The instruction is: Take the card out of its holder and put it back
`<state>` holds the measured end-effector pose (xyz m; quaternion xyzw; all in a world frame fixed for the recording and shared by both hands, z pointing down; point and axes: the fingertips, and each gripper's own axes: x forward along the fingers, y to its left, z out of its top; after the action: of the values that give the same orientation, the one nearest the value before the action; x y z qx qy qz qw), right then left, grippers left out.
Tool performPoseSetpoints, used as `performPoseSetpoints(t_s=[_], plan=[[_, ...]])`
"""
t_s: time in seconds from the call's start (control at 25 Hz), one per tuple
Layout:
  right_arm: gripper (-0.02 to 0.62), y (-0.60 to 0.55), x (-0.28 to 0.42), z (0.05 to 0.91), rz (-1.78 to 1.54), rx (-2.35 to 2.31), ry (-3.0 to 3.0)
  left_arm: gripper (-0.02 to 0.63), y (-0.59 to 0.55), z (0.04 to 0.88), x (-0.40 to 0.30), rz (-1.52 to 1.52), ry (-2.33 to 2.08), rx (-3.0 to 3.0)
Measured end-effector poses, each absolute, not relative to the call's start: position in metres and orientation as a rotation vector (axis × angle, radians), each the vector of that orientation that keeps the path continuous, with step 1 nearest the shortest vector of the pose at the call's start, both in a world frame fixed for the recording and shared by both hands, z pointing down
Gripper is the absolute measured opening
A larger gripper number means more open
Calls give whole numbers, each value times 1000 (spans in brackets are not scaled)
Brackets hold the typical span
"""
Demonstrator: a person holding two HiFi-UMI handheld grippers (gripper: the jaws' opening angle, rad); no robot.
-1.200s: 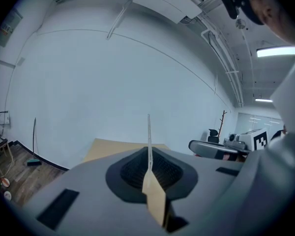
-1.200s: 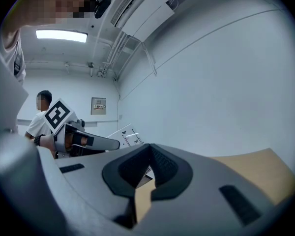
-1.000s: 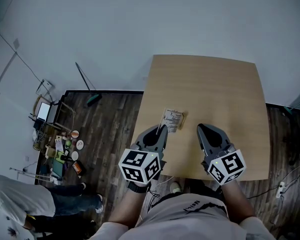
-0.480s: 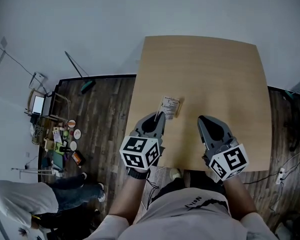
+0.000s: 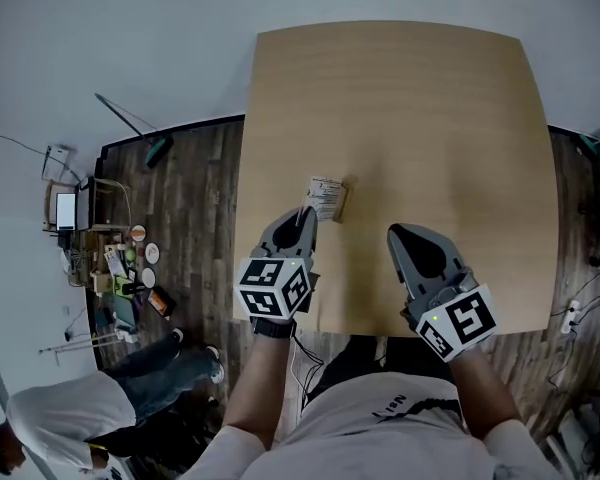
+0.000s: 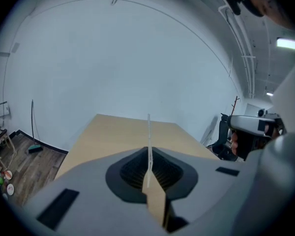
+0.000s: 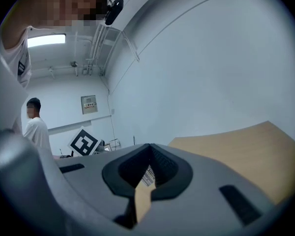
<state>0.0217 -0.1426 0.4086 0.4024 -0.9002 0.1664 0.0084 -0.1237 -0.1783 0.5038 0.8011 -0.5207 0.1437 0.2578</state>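
A small white printed card in its holder [image 5: 326,197] sticks out from the tip of my left gripper [image 5: 302,214], over the left part of the wooden table [image 5: 410,118]. In the left gripper view the card [image 6: 148,132] stands edge-on as a thin white line, with the left gripper [image 6: 148,151] shut on it. My right gripper [image 5: 394,233] is to the right of the card, apart from it. Its jaws look shut with nothing between them. In the right gripper view the card's print [image 7: 147,175] shows through the slot below the right gripper [image 7: 150,149].
The table's near edge [image 5: 380,330] runs just under both grippers. A broom [image 5: 130,133] and a heap of small clutter [image 5: 110,268] lie on the dark wood floor at the left. A person [image 5: 70,418] is at the lower left, and another person in white [image 7: 34,122] stands in the background.
Both grippers have come down towards the table, and the left one still holds the card. The head view has swung, so more of the table now shows.
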Motion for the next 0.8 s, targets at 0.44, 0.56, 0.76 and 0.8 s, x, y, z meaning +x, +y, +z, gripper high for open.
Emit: performPoseSetpoints(t_s=[0.44, 0.56, 0.76, 0.8], plan=[[12, -179, 33, 455, 651, 1254, -2760, 26, -201, 575, -126, 483, -1376, 2085], [12, -184, 35, 462, 666, 1260, -2752, 26, -201, 583, -125, 512, -1377, 2078], [12, -187, 34, 466, 672, 1263, -2751, 26, -201, 586, -128, 510, -1396, 2063], [12, -187, 33, 466, 672, 1261, -2753, 26, -200, 585, -129, 516, -1405, 2062]])
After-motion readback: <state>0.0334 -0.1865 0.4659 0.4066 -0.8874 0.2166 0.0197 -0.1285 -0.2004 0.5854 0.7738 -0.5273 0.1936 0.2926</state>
